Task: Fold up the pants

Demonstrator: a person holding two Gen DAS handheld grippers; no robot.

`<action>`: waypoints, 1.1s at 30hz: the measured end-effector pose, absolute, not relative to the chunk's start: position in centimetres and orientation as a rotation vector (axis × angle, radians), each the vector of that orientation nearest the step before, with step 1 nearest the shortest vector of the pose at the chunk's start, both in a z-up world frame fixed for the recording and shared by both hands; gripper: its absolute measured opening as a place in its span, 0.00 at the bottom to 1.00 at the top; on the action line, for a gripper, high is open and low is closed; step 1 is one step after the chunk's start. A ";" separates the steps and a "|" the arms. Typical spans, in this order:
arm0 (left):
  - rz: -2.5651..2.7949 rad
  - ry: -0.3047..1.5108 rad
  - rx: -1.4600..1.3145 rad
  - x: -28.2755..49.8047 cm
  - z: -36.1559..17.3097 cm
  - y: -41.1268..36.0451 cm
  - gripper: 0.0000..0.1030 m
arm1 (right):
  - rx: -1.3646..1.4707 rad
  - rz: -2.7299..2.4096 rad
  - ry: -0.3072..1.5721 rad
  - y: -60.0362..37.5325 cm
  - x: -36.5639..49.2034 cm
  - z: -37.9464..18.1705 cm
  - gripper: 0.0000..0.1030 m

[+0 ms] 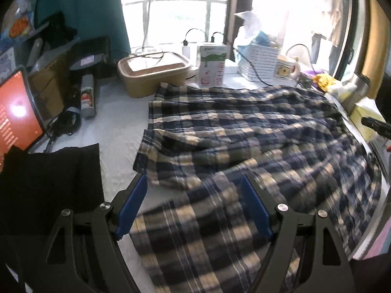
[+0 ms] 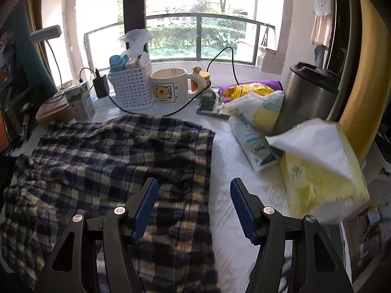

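The navy, cream and yellow plaid pants lie rumpled on a white table, with one layer doubled over the rest. My left gripper is open and empty, hovering over the near left part of the pants beside their left edge. In the right wrist view the pants fill the left half. My right gripper is open and empty above their right edge, with the left finger over cloth and the right finger over bare table.
Along the window stand a tan lidded box, a carton, a white basket, a bear mug and cables. A steel canister, tissue packs and snack bags crowd the right. A black cloth and tablet lie left.
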State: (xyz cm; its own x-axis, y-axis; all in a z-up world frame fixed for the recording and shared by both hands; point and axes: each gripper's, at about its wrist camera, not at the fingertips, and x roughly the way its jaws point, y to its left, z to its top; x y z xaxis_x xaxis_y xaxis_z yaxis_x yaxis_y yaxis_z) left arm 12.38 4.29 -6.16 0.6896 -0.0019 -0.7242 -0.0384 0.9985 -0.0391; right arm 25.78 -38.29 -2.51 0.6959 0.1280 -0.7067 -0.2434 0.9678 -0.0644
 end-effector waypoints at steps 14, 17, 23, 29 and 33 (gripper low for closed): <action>-0.020 0.845 -0.128 2.3 -8.6 3.4 0.76 | -0.190 0.219 0.743 -38.5 18.9 -2.4 0.62; -0.015 0.858 -0.164 0.1 -9.5 3.6 0.76 | -0.190 0.206 0.755 -39.4 17.4 -2.9 0.62; -0.023 0.868 -0.205 -4.0 -10.7 2.7 0.76 | -0.189 0.191 0.780 -40.6 14.3 -4.1 0.62; -0.023 0.866 -0.191 -4.8 -11.3 1.6 0.76 | -0.202 0.221 0.773 -40.7 11.5 -5.1 0.73; -0.019 0.880 -0.078 -4.1 -11.6 0.0 0.77 | -0.212 0.213 0.782 -41.0 11.7 -5.9 0.74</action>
State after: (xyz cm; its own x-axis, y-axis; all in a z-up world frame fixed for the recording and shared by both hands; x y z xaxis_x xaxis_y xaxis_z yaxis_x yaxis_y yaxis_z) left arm -4.10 -0.02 -11.65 0.6368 -0.0484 -0.7695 -0.0155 0.9970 -0.0756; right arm 11.65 -40.98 -5.91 0.6903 0.1107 -0.7150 -0.2670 0.9575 -0.1096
